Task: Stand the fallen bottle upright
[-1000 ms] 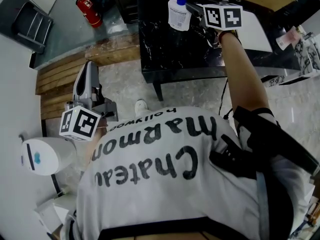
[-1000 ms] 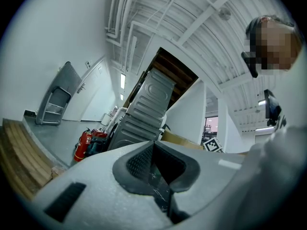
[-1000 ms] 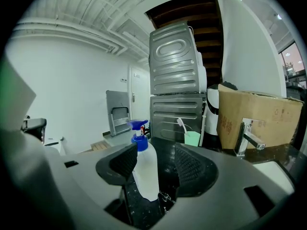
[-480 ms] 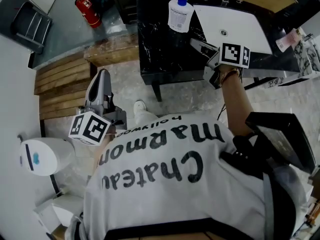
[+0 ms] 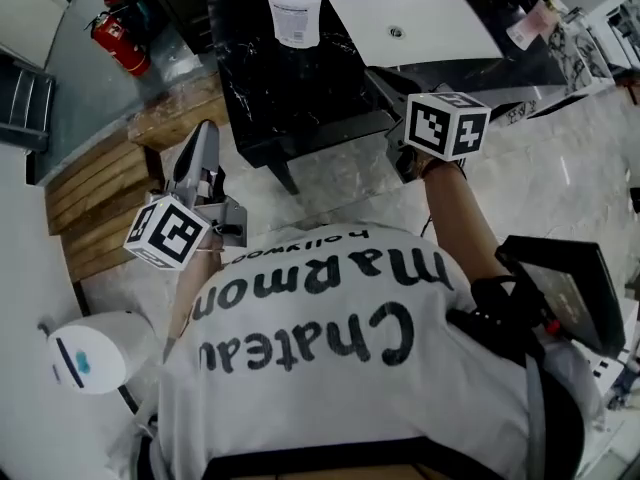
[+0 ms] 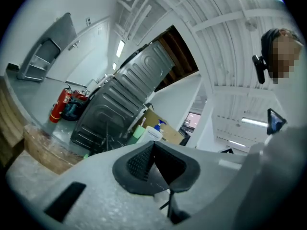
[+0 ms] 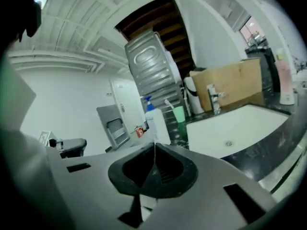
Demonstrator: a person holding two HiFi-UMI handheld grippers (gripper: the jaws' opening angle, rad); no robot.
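A white pump bottle [image 5: 295, 10] with a blue head stands upright on the black marble counter [image 5: 290, 88], left of the white sink [image 5: 420, 28]. My right gripper [image 5: 380, 78] hangs at the counter's near edge, well short of the bottle, its jaws shut with nothing between them. The right gripper view shows the bottle [image 7: 156, 121] beyond the gripper [image 7: 154, 147], whose jaws are closed. My left gripper [image 5: 203, 138] is held over the floor left of the counter, also shut and holding nothing. In the left gripper view the bottle [image 6: 152, 131] shows far off past that gripper [image 6: 153, 145].
A red fire extinguisher [image 5: 118, 43] stands at the far left by a wooden platform [image 5: 100, 198]. A white round device [image 5: 85, 353] sits low left. Behind the sink are a faucet [image 7: 213, 97], a green cup [image 7: 178, 114], a cardboard box [image 7: 230, 83] and a pink bottle [image 7: 284, 85].
My right gripper has drawn back from beside the bottle to the counter's near edge. The left gripper has swung forward a little. The bottle stays upright.
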